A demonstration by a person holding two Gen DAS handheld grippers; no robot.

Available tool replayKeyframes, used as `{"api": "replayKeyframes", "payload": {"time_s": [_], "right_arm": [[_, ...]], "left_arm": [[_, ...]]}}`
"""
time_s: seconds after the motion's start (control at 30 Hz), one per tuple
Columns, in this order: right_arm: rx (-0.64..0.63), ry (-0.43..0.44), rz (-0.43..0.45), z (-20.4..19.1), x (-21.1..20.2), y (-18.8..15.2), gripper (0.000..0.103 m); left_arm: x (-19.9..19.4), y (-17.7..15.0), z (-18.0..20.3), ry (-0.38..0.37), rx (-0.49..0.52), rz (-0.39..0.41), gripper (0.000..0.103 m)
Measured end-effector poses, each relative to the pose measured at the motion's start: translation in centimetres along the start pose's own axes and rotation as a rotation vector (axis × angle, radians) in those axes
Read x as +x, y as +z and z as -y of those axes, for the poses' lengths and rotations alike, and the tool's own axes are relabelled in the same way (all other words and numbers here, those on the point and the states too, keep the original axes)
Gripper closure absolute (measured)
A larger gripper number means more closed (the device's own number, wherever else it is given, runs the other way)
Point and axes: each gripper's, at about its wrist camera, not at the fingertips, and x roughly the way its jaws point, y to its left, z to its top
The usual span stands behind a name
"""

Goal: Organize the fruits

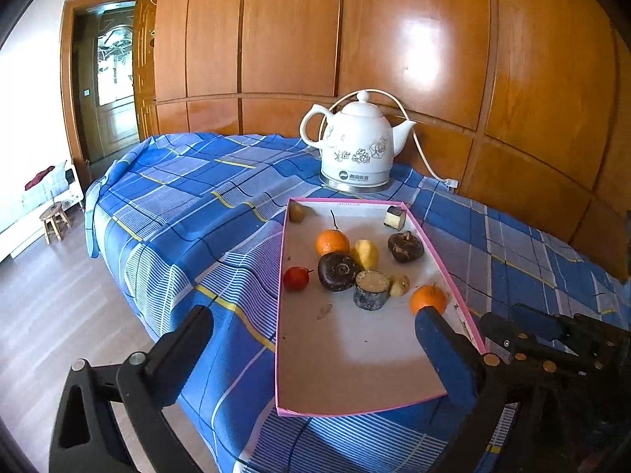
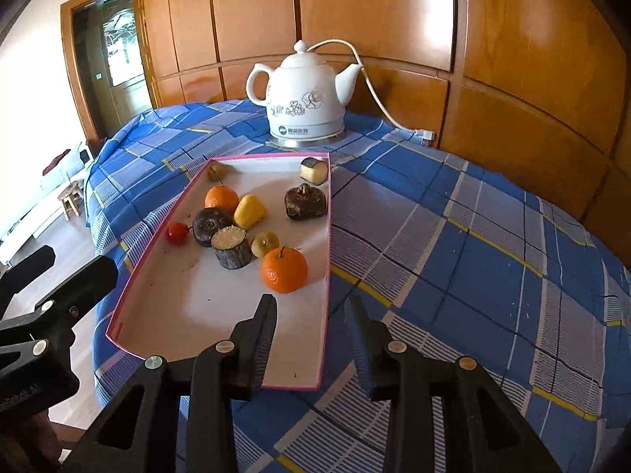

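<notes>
Left-wrist view first: the left tool [image 1: 311, 329] stands fully spread and empty, its fingers straddling the near end of the pink-rimmed tray [image 1: 357, 372], whose long axis runs away from it toward the kettle [image 1: 355, 142].

Right-wrist view: the right tool [image 2: 311, 307], parted only narrowly and holding nothing, has the nearest orange [image 2: 284, 270] just ahead, slightly left, stem up. By this reading the right hand is nearer.
</notes>
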Motion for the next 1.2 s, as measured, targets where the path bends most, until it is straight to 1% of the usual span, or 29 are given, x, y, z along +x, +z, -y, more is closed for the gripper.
{"api": "replayKeyframes", "payload": {"time_s": [0.1, 0.27, 0.6, 0.77, 1.2], "right_arm": [[-0.005, 0.002, 0.007, -0.2, -0.2, -0.1, 0.067], [-0.002, 0.000, 0.008, -0.3, -0.3, -0.1, 0.067], [-0.018, -0.010, 0.025, -0.6, -0.6, -0.1, 0.067], [-0.026, -0.009, 0.027, -0.9, -0.6, 0.0, 0.067], [-0.041, -0.006, 0.037, -1.3, -0.8, 0.2, 0.067]], "left_arm": [[0.1, 0.0, 0.0, 0.002, -0.002, -0.008, 0.000], [0.2, -0.1, 0.4, 0.027, 0.020, -0.010, 0.000], [0.2, -0.2, 0.2, 0.045, 0.013, -0.006, 0.000], [0.0, -0.2, 0.2, 0.047, 0.012, 0.010, 0.000], [-0.2, -0.1, 0.2, 0.037, 0.000, 0.012, 0.000]]}}
